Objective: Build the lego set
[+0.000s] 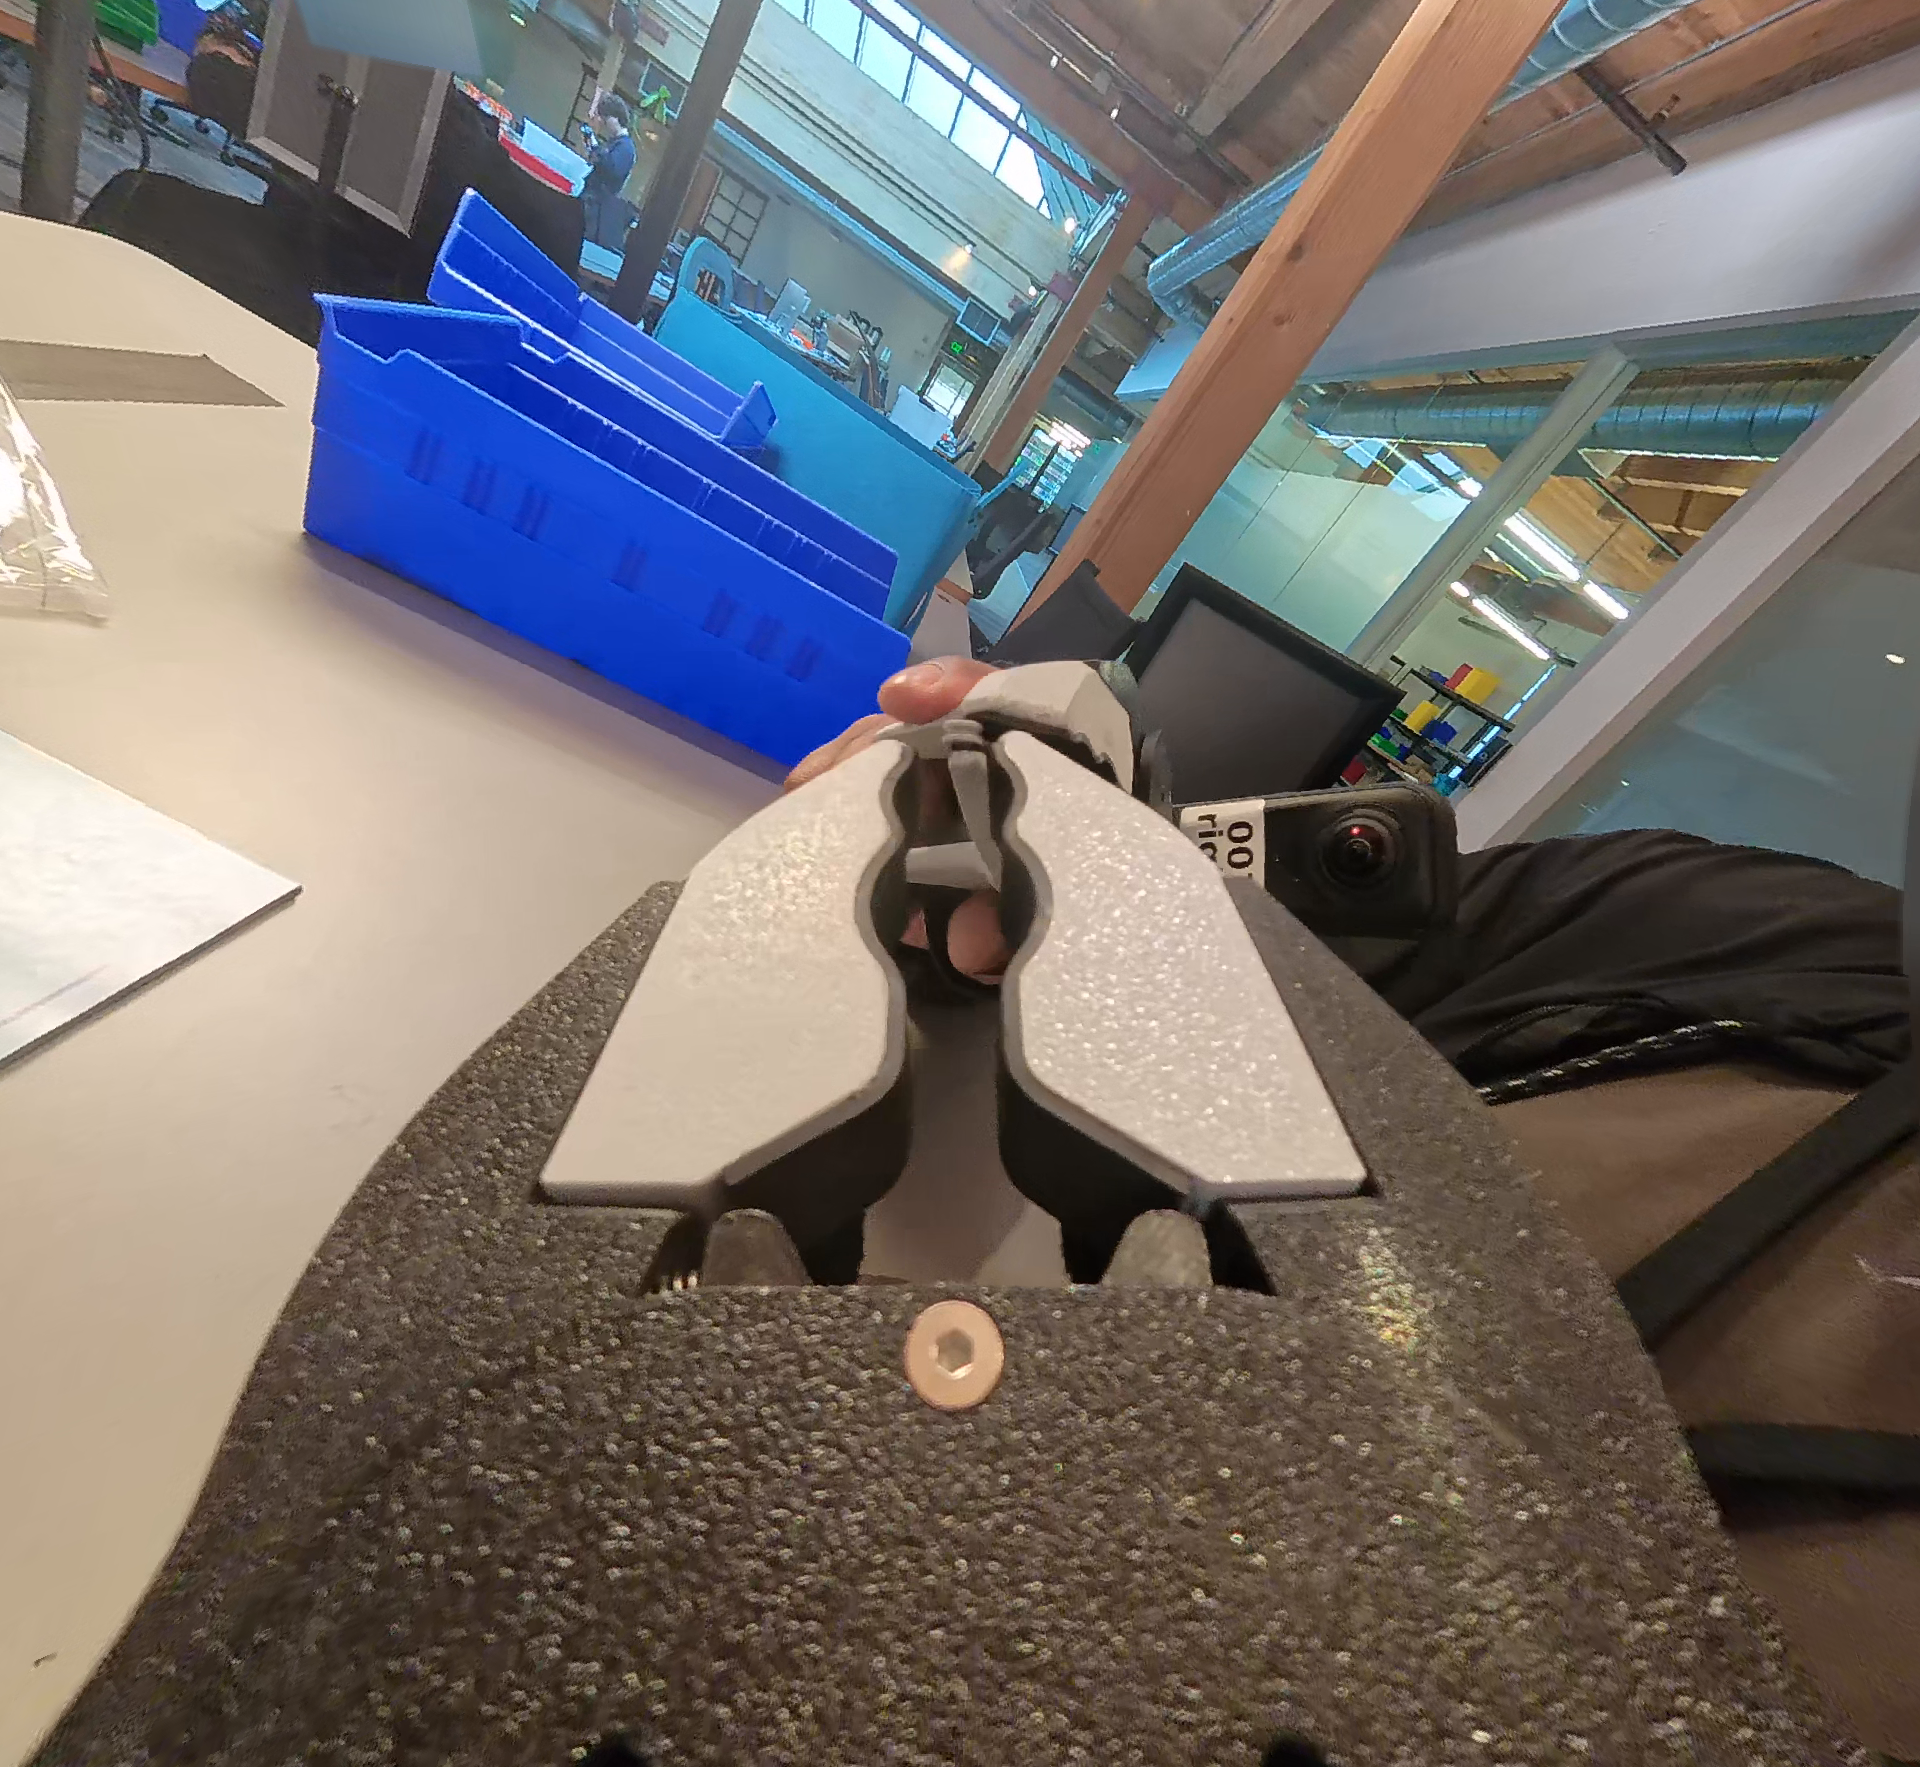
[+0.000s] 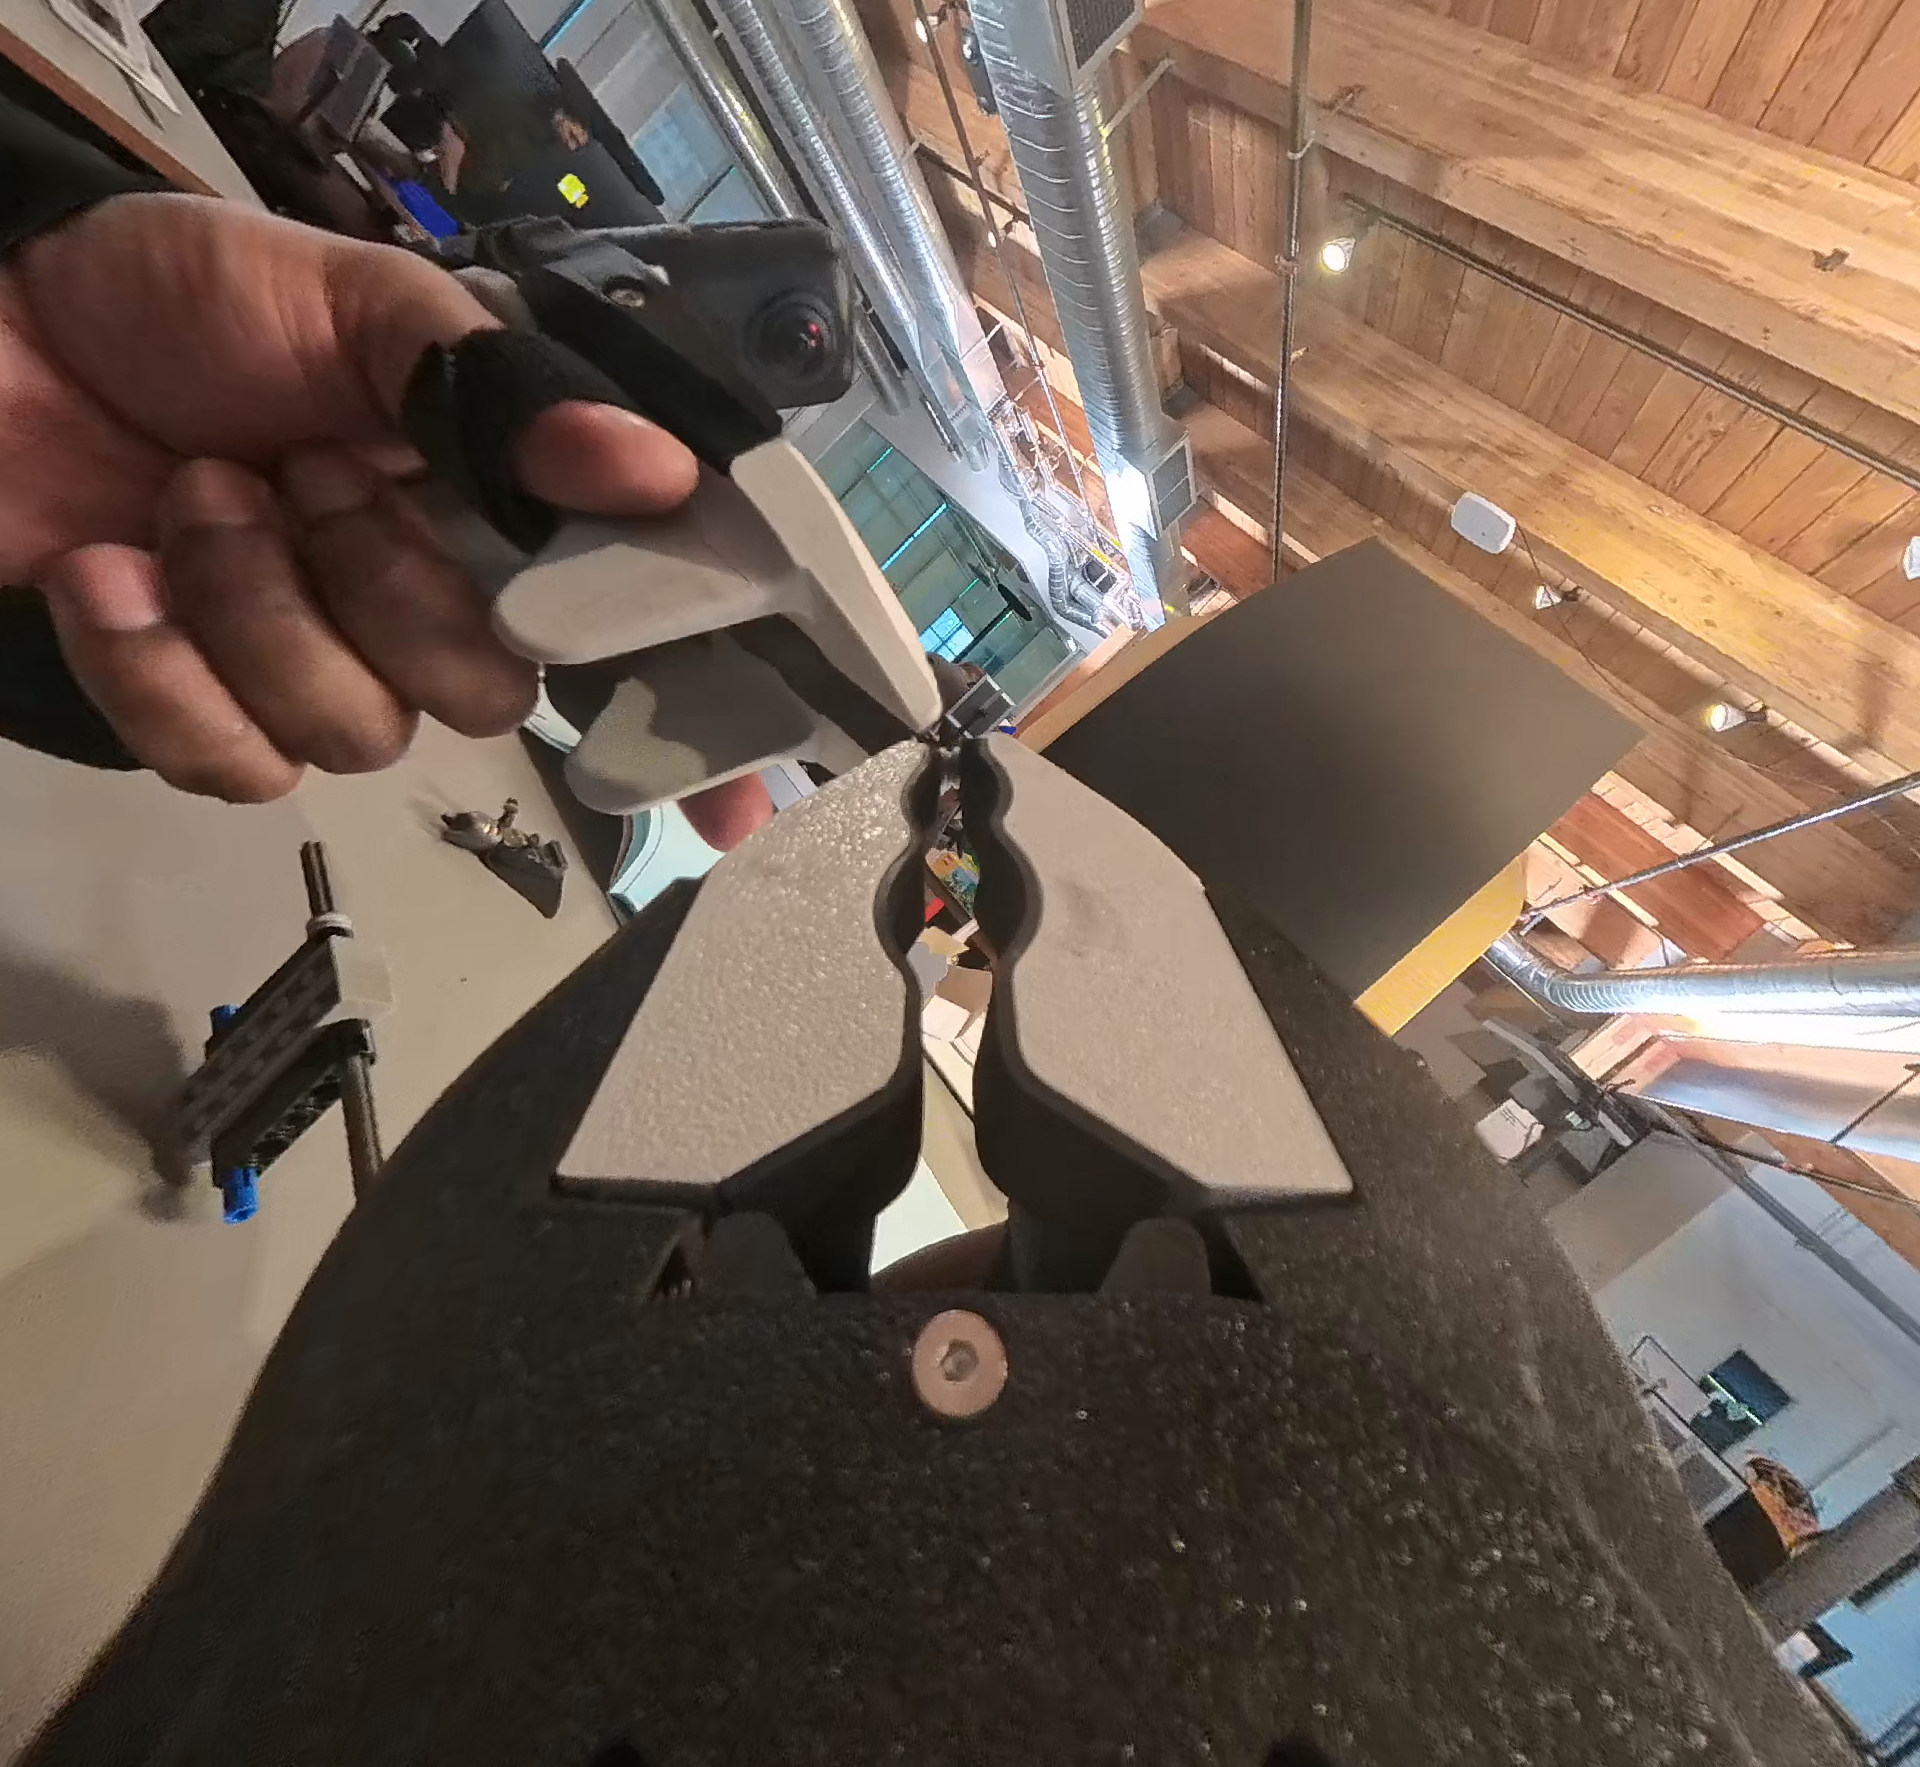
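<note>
The right claw [image 2: 948,761] is clenched on a small grey strip [image 1: 966,808] held in the air beside the desk's [image 1: 364,782] edge, tip to tip with the left claw [image 1: 951,751], whose jaws stand slightly parted around it.

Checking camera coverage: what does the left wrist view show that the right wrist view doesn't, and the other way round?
Left wrist view only: stacked blue bins, a clear plastic bag, a paper sheet, a dark monitor.

Right wrist view only: a black beam-and-rod assembly and a small metal piece.

Both: the pale table, and the left gripper and right gripper meeting tip to tip at a small grey part.
</note>
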Demonstrator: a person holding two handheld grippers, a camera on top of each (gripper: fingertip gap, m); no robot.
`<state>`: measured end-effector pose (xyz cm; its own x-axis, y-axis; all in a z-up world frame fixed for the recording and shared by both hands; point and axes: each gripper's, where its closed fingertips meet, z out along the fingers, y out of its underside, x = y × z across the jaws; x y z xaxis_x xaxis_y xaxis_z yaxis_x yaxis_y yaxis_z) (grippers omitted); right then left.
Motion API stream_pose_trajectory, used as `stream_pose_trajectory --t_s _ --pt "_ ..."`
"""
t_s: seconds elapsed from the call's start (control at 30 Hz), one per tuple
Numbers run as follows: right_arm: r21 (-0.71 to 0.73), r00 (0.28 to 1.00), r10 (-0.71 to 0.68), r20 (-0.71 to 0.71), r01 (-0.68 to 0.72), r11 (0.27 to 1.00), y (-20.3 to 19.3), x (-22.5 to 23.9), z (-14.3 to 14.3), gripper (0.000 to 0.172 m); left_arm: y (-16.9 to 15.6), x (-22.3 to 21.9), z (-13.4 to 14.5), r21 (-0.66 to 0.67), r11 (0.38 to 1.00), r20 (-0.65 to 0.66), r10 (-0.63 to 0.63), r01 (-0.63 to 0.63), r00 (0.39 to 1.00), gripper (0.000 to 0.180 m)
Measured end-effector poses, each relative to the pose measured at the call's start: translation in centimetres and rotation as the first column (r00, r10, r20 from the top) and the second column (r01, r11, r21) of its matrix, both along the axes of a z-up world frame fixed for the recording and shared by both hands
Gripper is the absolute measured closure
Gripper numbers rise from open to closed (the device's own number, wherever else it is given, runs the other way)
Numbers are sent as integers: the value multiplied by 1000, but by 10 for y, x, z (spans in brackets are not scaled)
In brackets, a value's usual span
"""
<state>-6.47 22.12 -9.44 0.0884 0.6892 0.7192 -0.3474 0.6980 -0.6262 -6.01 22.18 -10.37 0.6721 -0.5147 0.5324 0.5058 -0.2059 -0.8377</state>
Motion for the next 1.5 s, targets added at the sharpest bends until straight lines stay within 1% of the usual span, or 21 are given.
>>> stream_pose_trajectory --t_s 0.17,0.27,0.33,0.4,0.47,0.53,0.7,0.87,0.97,1.03,1.1,1.13,1.2,1.27,1.33,1.43,1.5 --pt "13 1000 10 -14 -9 1000 -3 2 0 168 -1 3 2 5 1000 23 -20 20 1000 168" --pt "14 1000 13 -19 -13 1000 -5 3 0 168 -2 5 3 14 999 32 -36 35 999 174" --pt "13 1000 16 -24 -16 1000 -6 3 0 168 -3 6 3 22 999 38 -39 38 999 175" --pt "13 999 21 -26 -21 1000 -6 3 0 168 -3 6 4 37 999 30 -40 39 999 175" --pt "23 999 40 -25 -39 999 -9 5 -1 167 -3 5 4 51 999 7 -20 20 1000 180" --pt "33 999 41 -23 -40 999 -12 5 -2 166 -5 5 5 64 998 -3 -24 24 1000 180" --pt "20 999 36 -9 -36 999 -8 3 -4 166 -3 5 1 26 999 5 -34 34 999 180" --pt "-38 999 30 25 -29 999 9 6 -3 165 0 -10 -6 -6 998 -91 61 -62 994 180" --pt "-122 994 49 99 -37 992 24 7 -5 165 -2 -21 -2 5 994 -143 106 -107 984 180" --pt "-183 988 12 156 17 983 44 1 -8 165 -2 -31 -4 -2 989 -192 145 -148 971 180" --pt "-264 965 -73 250 140 954 75 -11 -17 162 -3 -40 -3 2 984 -214 177 -180 961 180" --pt "-312 948 -81 309 181 933 88 -16 -24 161 -3 -43 -2 2 982 -210 185 -189 960 180" --pt "-421 908 -60 415 250 872 111 -24 -39 156 -4 -48 0 1 980 -196 195 -199 961 180" --pt "-489 869 -25 495 302 818 126 -28 -54 155 -5 -50 0 0 978 -203 204 -209 958 180" --pt "-504 842 -61 536 377 777 145 -29 -62 154 -5 -51 -1 -8 976 -222 210 -217 952 180" --pt "-457 793 -158 588 487 744 169 -29 -72 154 -4 -52 -3 -18 974 -240 214 -225 947 180" --pt "-427 758 -190 624 534 729 177 -30 -81 153 -4 -52 -4 -23 974 -241 212 -224 947 180"
